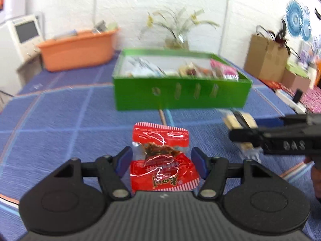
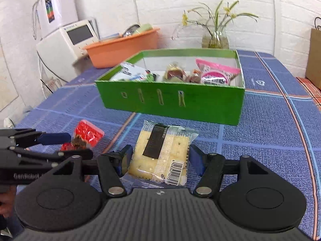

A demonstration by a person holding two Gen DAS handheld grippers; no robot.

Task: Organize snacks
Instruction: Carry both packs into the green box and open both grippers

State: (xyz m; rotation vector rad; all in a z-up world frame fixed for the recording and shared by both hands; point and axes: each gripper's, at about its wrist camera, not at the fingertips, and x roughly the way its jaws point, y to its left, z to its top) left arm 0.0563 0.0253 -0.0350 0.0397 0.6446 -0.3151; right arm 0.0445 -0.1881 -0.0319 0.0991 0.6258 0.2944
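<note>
We hold a red packet (image 1: 160,156) in the left fingers (image 1: 125,160) and crackers (image 2: 160,156) in the right fingers (image 2: 197,161), both clamped, short of the green box (image 2: 170,98); next, we judge, lift over its near wall and release.

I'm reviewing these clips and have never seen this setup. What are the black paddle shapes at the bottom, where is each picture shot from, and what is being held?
The black shapes are hand-held two-finger grippers, one per hand, each with a camera looking along its fingers. In the left gripper's picture it grips a red snack packet. In the right gripper's picture it grips a clear-wrapped cracker pack. Each tool also shows at the edge of the other's view. Ahead, on the blue checked tablecloth, stands a green box already holding snacks, with an orange tub behind.
</note>
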